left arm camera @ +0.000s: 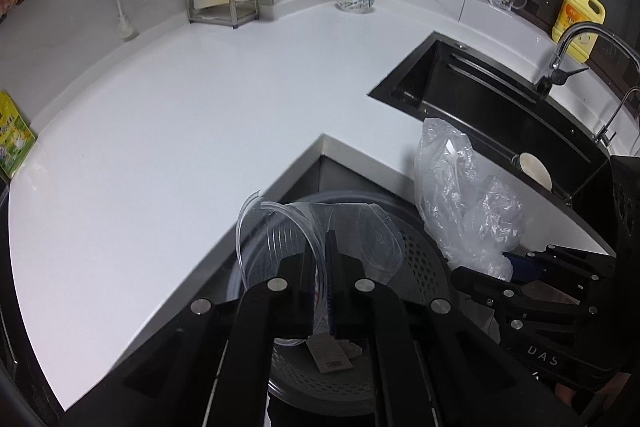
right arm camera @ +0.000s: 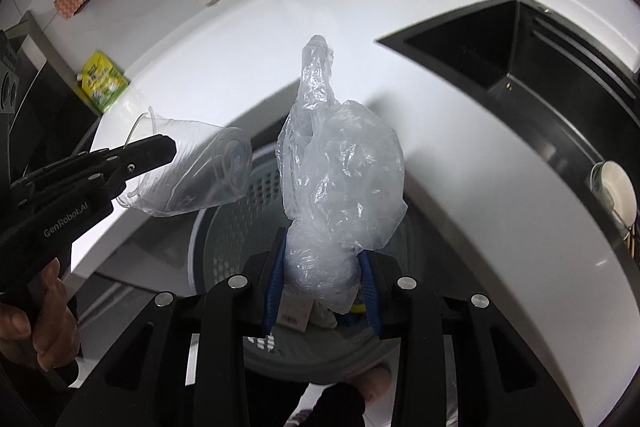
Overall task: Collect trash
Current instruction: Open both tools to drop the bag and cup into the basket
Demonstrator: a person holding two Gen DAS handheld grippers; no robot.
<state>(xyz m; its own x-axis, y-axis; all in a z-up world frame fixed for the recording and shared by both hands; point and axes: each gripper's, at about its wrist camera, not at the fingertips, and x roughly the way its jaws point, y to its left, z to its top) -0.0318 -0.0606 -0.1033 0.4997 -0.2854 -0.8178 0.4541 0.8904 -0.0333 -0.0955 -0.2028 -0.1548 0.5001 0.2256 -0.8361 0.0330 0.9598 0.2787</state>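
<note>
Two pieces of trash hang in your grippers above the grey perforated bin (left arm camera: 420, 259), which stands below the corner of the white countertop (left arm camera: 160, 147). Your right gripper (right arm camera: 323, 279) has its blue-padded jaws pinched on the crumpled clear plastic bag (right arm camera: 344, 179), held over the bin's mouth. Your left gripper (left arm camera: 321, 263) has its jaws nearly closed on the clear plastic cup (left arm camera: 280, 227), tipped sideways over the bin's rim.
</note>
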